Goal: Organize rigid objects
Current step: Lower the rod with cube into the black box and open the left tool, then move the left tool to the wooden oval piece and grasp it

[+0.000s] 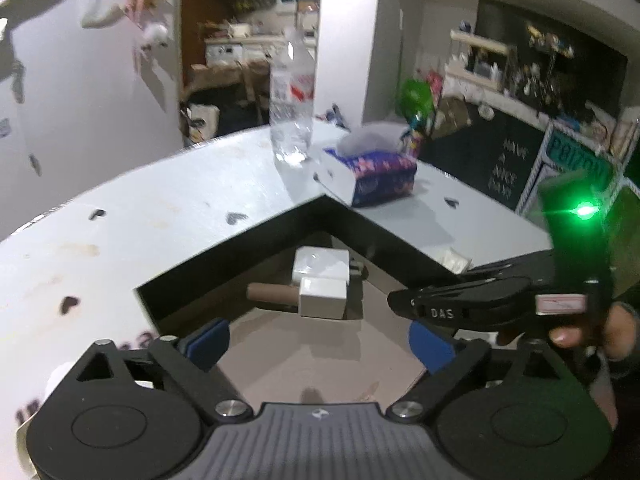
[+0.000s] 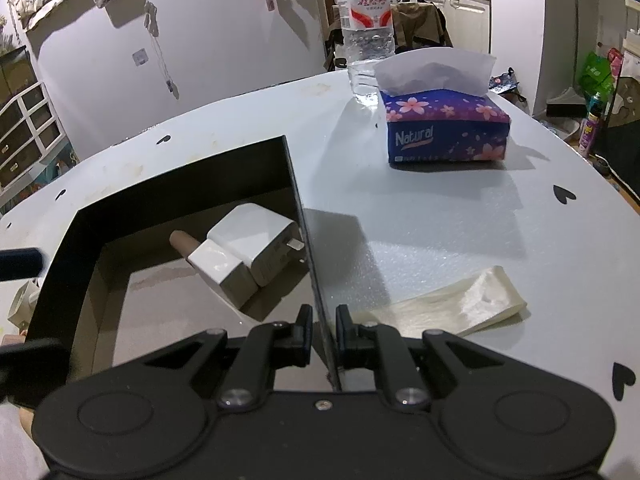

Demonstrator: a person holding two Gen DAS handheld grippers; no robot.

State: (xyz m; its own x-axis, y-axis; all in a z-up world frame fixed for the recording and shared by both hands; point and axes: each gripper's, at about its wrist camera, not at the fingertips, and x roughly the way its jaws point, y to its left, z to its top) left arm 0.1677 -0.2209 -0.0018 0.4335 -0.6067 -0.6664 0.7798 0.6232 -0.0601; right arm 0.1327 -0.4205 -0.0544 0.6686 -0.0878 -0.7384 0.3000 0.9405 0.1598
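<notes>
- The black box [image 2: 188, 184] sits open on the white table [image 2: 460, 232]; inside lie two white chargers [image 2: 248, 252] touching, beside a brown tube [image 2: 182, 242].
- The right gripper [image 2: 322, 320] tilts downward, its jaws clamped on the box's right wall.
- The left gripper [image 1: 320, 340] angles down over the box, jaws spread wide with nothing between them.
- A tissue pack [image 2: 446, 130] and water bottle [image 2: 366, 28] stand beyond.

Left gripper [image 1: 320, 344] hangs tilted downward, blue pads spread wide, nothing between them. Right gripper [image 2: 323, 332] angles down too, jaws pinched on the box wall [image 2: 304, 216].
</notes>
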